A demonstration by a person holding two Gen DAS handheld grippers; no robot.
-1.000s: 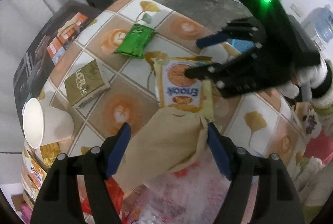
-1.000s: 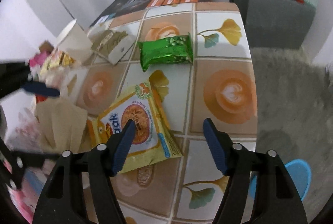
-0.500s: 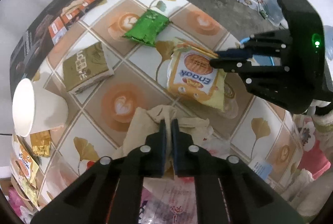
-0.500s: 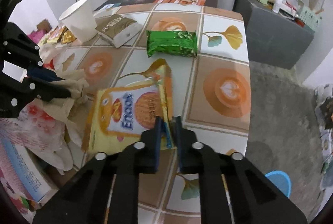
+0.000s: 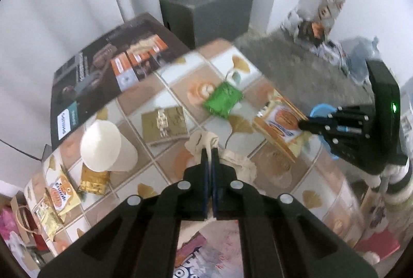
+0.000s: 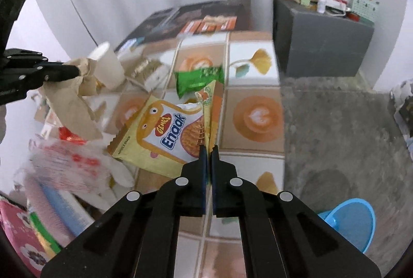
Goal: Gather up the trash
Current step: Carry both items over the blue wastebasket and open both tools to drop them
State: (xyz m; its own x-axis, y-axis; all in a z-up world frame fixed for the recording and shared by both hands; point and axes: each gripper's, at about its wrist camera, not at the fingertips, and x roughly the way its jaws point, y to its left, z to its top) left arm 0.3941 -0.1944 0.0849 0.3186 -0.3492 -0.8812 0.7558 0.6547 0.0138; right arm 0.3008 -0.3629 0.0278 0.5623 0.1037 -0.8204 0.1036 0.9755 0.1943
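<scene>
The left gripper (image 5: 209, 152) is clamped on a crumpled beige tissue (image 5: 204, 142), which bunches up just past its fingertips and trails back over the near part of the table (image 5: 281, 177); from the right wrist view the tissue (image 6: 74, 97) hangs off the table, down from those tongs at the left edge. The right gripper (image 6: 208, 148) is pinched tight on the edge of a yellow Enaak packet (image 6: 165, 138), which tilts up above the table, its torn top pointing away. In the left wrist view that packet (image 5: 280, 123) is to the right of the tissue, with the right gripper (image 5: 303, 125) gripping its right edge. Just beyond the packet a green wrapper (image 6: 198, 79) lies flat on the table. Left of the wrapper is a small olive-gold box (image 5: 165, 124), and further left a paper cup (image 5: 103, 150) lies on its side, with a gold wrapper (image 5: 93, 181) and another small snack packet (image 5: 60, 198) close by it. Behind these a dark printed carton (image 5: 108, 71) lies against the table's far edge. A blue bowl (image 6: 351, 223) sits on the floor, right of the table, and a grey cabinet (image 6: 320, 43) stands beyond the table.
</scene>
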